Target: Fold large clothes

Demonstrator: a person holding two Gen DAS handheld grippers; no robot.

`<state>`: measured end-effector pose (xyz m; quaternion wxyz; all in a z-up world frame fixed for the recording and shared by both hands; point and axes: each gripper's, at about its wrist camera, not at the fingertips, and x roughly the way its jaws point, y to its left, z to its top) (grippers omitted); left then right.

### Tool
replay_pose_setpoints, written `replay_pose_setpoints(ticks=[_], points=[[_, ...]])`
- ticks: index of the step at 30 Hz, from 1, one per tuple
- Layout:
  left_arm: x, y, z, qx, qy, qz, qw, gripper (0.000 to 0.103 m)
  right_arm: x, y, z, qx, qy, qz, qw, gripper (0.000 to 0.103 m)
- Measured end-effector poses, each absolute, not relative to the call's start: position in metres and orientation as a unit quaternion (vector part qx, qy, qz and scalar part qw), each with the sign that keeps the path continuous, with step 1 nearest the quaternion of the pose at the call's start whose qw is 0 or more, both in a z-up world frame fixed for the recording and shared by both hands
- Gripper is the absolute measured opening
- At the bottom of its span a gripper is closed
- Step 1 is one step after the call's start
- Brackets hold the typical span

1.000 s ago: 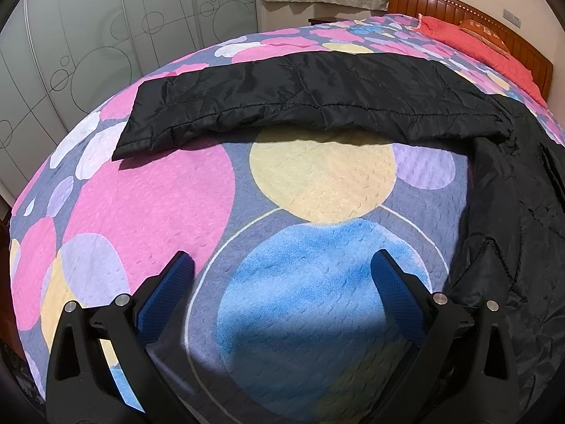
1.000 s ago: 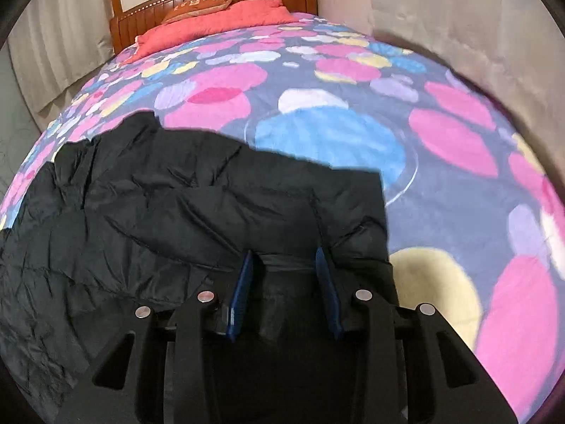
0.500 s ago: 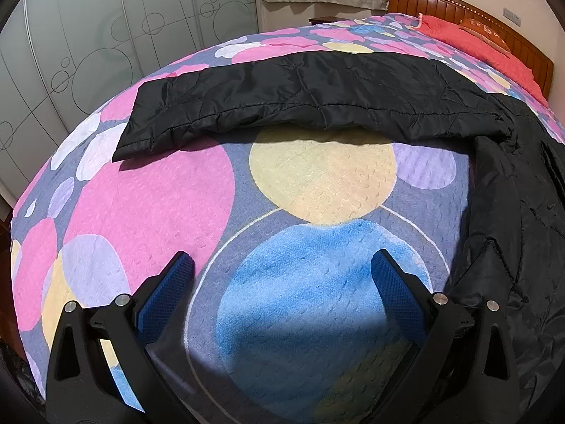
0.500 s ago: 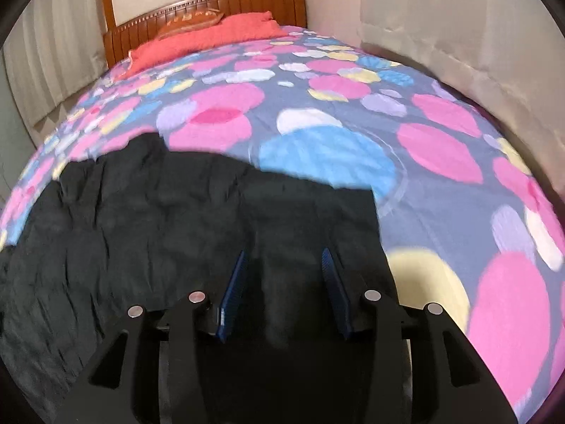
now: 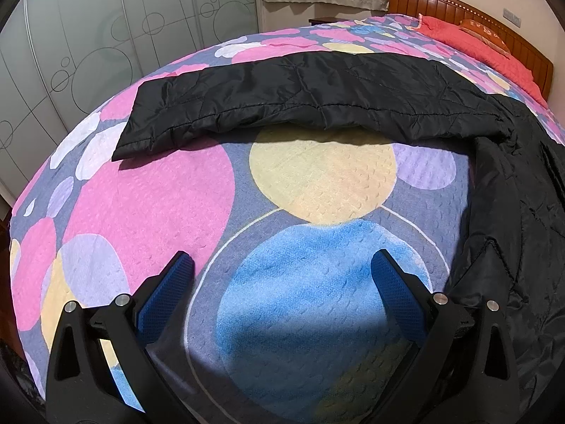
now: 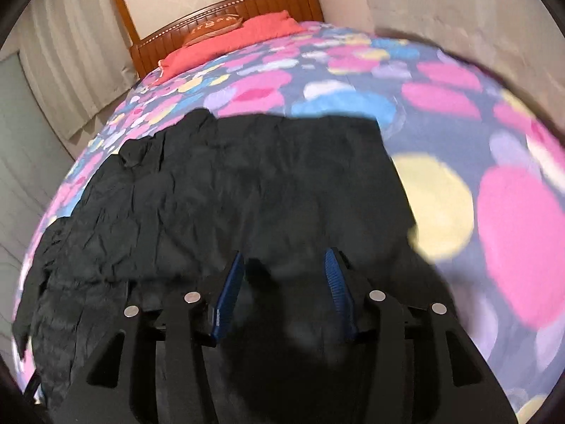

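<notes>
Your left gripper [image 5: 282, 268] stands wide open. Its two blue pads [image 5: 166, 293] are spread far apart and nothing lies between them. It hovers over the bedspread [image 5: 159, 194], above a blue circle of the pattern, and touches no cloth. The nearest fabric is the body of the black jacket [image 5: 512, 212], which lies just beside the right-hand finger without contact that you can confirm.

The sleeve [image 5: 282, 99] of the jacket stretches flat across the bed ahead of the left gripper, from the jacket body at the right to its cuff at the left. A yellow circle of the bedspread shows between the sleeve and the gripper.

Your right gripper [image 6: 284, 275] is partly closed, with a moderate gap between its blue pads [image 6: 229, 293]. Black jacket fabric [image 6: 247, 183] fills the view around and between the fingers. The right wrist view is motion-blurred, so you cannot tell whether the pads pinch a fold of the cloth or merely sit over it.

In the right wrist view the jacket lies spread over the near part of the bed, wrinkled toward its left edge. A red pillow [image 6: 229, 42] and a wooden headboard [image 6: 247, 3] stand at the far end.
</notes>
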<state>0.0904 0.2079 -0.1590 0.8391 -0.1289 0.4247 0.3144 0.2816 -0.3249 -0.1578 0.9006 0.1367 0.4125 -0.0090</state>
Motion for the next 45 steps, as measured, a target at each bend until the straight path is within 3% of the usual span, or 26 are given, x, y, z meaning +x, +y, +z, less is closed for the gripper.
replay_pose_setpoints(ticks=[8,19,21,28,33,45], points=[[0.091,0.208,-0.159,-0.13,0.424,0.314,0.84,0.101,0.276,-0.323,-0.187,0.126,0.401,-0.017,0.907,0.05],[0.089,0.208,-0.159,-0.131,0.423,0.313,0.84,0.101,0.282,-0.317,-0.145,0.112,0.366,-0.041,0.923,0.05],[0.09,0.208,-0.159,-0.132,0.423,0.312,0.84,0.101,0.295,-0.318,-0.152,0.111,0.37,-0.041,0.922,0.058],[0.083,0.214,-0.153,-0.159,0.416,0.293,0.846,0.101,0.314,-0.307,-0.184,0.072,0.396,-0.058,0.914,0.062],[0.069,0.238,-0.145,-0.206,0.387,0.297,0.848,0.101,0.314,-0.306,-0.186,0.074,0.395,-0.035,0.915,0.078],[0.086,0.343,-0.151,-0.323,0.304,0.293,0.847,0.101,0.314,-0.302,-0.186,0.056,0.395,-0.042,0.916,0.079]])
